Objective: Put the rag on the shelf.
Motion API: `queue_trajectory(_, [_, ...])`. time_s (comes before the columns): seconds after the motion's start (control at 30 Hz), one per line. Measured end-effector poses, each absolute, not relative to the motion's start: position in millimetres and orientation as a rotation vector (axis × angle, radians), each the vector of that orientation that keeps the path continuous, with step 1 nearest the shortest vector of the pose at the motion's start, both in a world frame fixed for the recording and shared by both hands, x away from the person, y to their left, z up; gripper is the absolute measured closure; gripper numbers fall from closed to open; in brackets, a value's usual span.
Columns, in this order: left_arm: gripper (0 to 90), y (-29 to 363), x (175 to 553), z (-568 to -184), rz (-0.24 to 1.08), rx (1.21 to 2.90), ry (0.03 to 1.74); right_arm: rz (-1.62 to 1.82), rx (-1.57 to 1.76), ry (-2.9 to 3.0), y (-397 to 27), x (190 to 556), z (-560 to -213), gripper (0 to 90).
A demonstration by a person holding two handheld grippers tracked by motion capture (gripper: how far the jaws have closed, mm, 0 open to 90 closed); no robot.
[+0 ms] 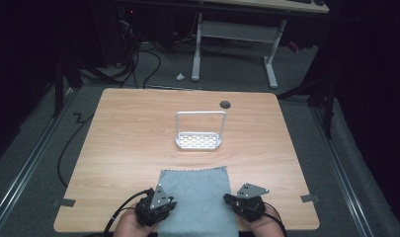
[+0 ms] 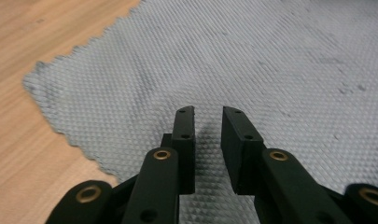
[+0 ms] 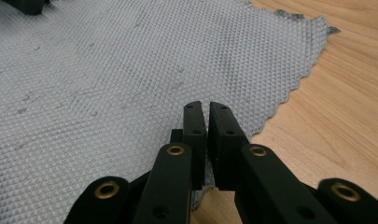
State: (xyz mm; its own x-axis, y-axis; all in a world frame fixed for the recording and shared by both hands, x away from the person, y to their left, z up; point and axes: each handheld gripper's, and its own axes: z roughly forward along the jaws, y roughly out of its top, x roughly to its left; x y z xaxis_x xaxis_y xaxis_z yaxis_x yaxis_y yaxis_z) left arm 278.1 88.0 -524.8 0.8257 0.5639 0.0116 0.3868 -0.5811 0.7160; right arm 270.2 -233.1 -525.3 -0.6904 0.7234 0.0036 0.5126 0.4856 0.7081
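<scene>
High view: A grey cloth (image 1: 195, 197) lies flat on the wooden bench (image 1: 128, 143), between the left tool (image 1: 155, 203) and the right tool (image 1: 247, 201). Each tool sits at one side edge of the cloth, near the bench's front edge. The cloth is roughly rectangular, with a zigzag-cut far edge. Beyond both tools, well apart from the cloth, stands a white perforated tray with a tall wire handle (image 1: 199, 132). A dark round hole (image 1: 225, 104) marks the bench farther back.

Left gripper view: The left tool (image 2: 208, 112) points over the cloth (image 2: 252, 65). Its jaws stand apart with a clear gap between them; nothing lies in the gap, and cloth shows beneath it. The cloth has a fine embossed diamond weave, pale grey with faint darker specks. Its pinked corner lies left of the tool, with bare bench (image 2: 32, 42) beyond.

Right gripper view: The right tool (image 3: 206, 106) rests at the cloth (image 3: 107, 84) edge. Its jaws are nearly together, with a narrow slit between; no cloth is seen pinched. The scalloped edge runs to the right of the tool, bench (image 3: 336, 107) beside it.
</scene>
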Motion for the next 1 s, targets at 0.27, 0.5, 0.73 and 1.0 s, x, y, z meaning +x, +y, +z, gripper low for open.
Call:
queue_trajectory(0.27, [57.0, 110, 311, -518, 0.347, 2.121, 0.861, 1.125, 1.035, 2.38, -238, 267, -514, 79.6])
queue_trajectory(0.5, [47.1, 127, 339, -521, 0.408, 2.06, 0.984, 1.146, 1.066, 2.359, -243, 270, -515, 72.3])
queue_trajectory(0.73, [49.7, 122, 355, -534, 0.34, 2.042, 1.024, 1.129, 1.04, 2.394, -237, 271, -519, 70.8])
queue_trajectory(1.0, [70.5, 114, 363, -535, 0.31, 2.023, 1.034, 1.113, 1.067, 2.338, -238, 275, -523, 66.8])
